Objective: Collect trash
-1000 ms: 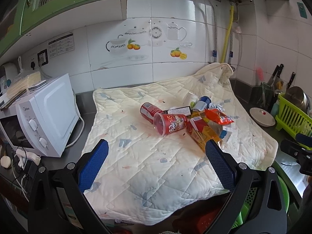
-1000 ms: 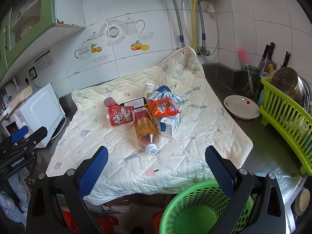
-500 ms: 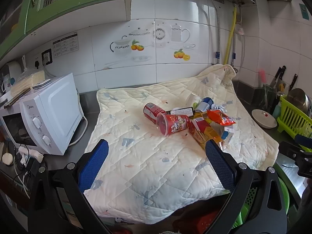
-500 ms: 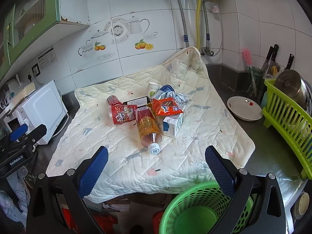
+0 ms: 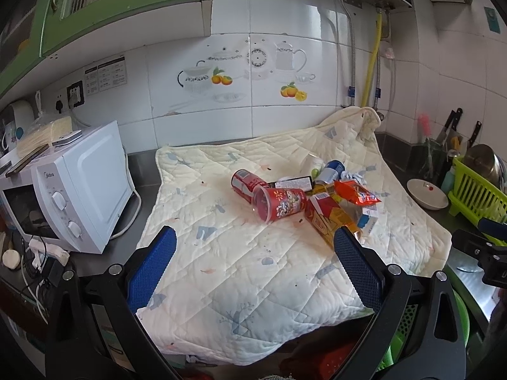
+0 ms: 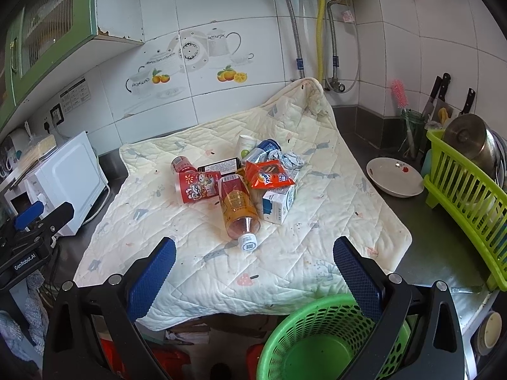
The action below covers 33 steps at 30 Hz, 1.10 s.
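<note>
Both grippers are held off the near edge of the surface (image 6: 437, 253), which is covered by a cream quilted cloth (image 6: 196, 243). The left gripper (image 5: 255, 272) has its jaws spread wide apart with nothing between them; its blue pads frame bare cloth. The right gripper (image 6: 253, 272) likewise has its jaws wide apart and empty, and it appears at the far right of the left wrist view as a dark body with a blue tip. The trash lies in one cluster near the middle of the cloth, well apart from both grippers. It comprises a plastic bottle (image 6: 237, 205) lying on its side with its white cap toward the near edge, a red printed cup (image 6: 198, 186) tipped over just left of the bottle, a red can (image 6: 181, 164) lying behind the cup, a dark flat packet (image 6: 218, 166) beside the can, an orange snack bag (image 6: 269, 175) resting on top of a blue-and-white carton (image 6: 279, 204), a crushed blue can (image 6: 263, 150), a small white cup (image 6: 246, 145) at the back, and a crumpled wrapper (image 6: 291, 160) to the right. A green perforated basket (image 6: 320, 338) sits below the near edge of the surface, under the right gripper, and looks empty. A white microwave (image 5: 76, 190) stands left of the cloth; a white bowl (image 6: 394, 177) and a lime dish rack (image 6: 465, 190) holding a metal pot stand to the right.
</note>
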Motion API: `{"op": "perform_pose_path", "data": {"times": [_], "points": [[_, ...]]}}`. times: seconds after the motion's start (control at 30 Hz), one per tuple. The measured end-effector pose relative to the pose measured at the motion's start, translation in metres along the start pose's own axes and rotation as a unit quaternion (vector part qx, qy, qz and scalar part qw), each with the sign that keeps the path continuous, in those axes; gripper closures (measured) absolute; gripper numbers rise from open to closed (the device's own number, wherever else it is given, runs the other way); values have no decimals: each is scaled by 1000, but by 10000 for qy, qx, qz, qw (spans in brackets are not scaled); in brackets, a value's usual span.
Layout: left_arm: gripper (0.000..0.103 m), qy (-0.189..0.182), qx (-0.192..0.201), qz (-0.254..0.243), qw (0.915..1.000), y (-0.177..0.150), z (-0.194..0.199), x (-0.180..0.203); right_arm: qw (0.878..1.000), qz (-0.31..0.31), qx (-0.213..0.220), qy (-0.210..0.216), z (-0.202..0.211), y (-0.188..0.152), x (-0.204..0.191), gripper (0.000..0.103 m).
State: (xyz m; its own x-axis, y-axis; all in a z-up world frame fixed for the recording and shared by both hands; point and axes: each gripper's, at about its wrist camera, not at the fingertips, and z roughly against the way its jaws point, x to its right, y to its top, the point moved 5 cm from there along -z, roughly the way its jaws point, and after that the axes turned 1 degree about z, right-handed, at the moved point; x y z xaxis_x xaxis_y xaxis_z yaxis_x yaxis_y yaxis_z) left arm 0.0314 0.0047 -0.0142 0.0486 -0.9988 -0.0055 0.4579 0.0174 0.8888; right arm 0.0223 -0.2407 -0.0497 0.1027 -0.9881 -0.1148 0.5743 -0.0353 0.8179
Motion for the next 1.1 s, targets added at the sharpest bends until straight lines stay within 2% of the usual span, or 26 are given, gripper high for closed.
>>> {"op": "perform_pose_path", "data": {"times": [1.1], "points": [[5,-38,1,47,10000,-2,-2,1,10000,74,-63,3,1,-4,-3,7]]}}
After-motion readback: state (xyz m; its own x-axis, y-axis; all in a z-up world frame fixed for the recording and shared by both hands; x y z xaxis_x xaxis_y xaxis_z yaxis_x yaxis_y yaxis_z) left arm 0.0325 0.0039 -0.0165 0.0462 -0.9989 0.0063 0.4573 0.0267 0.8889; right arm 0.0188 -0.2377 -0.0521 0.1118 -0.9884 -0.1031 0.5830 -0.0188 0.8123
